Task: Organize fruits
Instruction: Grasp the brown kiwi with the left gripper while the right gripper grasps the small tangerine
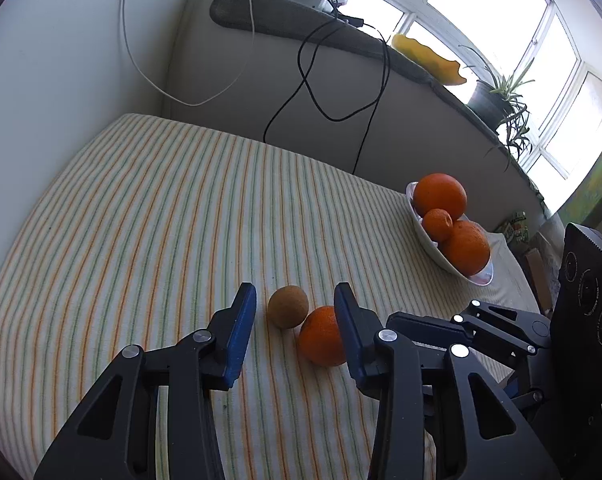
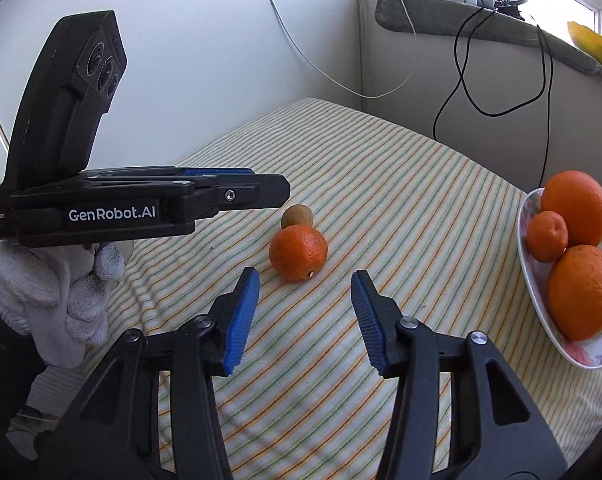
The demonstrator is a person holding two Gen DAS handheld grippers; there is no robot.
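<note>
Left wrist view: left gripper has its jaws spread, nothing between them, aimed at two loose fruits on the striped cloth. A kiwi and a loose orange sit touching each other; the orange is partly hidden behind the right-hand finger of this gripper. Bowl stands well apart toward the window side, holding two large oranges and one small mandarin. Right wrist view: right gripper is also wide apart and empty, hovering just short of the loose orange, with the kiwi directly behind it. The left gripper's body crosses the frame at left, held by a gloved hand. Bowl is at the right edge. Progress judgement: three fruits are already gathered in the bowl; two remain on the cloth. Neither is grasped yet, so the task looks a little past halfway.
</note>
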